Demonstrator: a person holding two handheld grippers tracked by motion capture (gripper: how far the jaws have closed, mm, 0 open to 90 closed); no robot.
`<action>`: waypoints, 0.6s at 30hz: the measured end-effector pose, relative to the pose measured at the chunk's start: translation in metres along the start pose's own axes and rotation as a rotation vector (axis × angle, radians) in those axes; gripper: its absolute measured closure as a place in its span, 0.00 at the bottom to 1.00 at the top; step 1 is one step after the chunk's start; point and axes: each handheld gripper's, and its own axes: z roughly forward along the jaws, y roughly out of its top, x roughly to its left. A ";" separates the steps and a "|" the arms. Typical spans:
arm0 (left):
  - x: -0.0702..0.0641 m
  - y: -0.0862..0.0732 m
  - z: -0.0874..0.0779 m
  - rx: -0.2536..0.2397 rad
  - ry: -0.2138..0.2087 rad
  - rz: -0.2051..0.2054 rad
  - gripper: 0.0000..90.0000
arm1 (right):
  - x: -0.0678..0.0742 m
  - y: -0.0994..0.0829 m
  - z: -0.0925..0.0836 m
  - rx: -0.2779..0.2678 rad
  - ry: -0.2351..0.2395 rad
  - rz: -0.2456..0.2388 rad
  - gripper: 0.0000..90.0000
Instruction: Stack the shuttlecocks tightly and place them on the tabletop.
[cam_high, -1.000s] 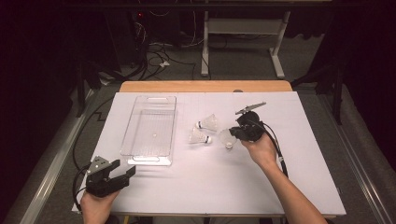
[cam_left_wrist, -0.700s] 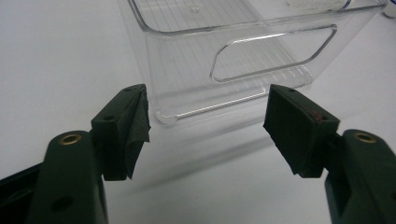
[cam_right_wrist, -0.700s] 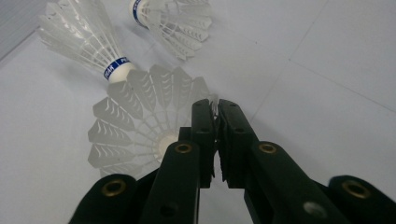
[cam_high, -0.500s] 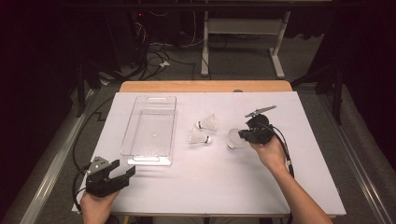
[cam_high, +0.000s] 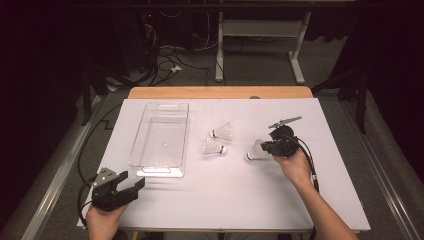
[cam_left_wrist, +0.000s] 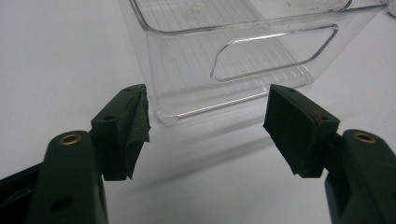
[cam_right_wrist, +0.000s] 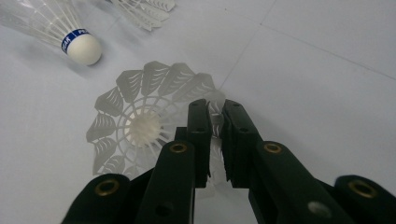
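Right gripper (cam_high: 270, 148) is pinching the feather skirt of a shuttlecock (cam_high: 255, 151) on the white table (cam_high: 240, 200), right of two other shuttlecocks (cam_high: 214, 147); its long axis is lying level, cork pointing toward the clear tray (cam_high: 161, 137). Left gripper (cam_high: 131, 186) is resting open, empty.

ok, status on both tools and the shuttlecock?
Right tool pinching the feather skirt of a shuttlecock. Left tool open, idle at the clear bin. Two more shuttlecocks lie between; path otherwise clear.
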 end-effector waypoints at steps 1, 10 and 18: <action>0.000 0.000 0.000 0.000 0.000 0.000 0.36 | -0.001 -0.001 0.001 0.000 -0.003 0.005 0.91; 0.000 0.000 0.000 -0.001 0.002 0.000 0.36 | -0.008 -0.009 0.004 0.009 -0.001 0.026 0.88; 0.000 0.000 0.000 -0.001 0.004 0.000 0.35 | -0.011 -0.013 0.007 0.015 -0.002 0.039 0.85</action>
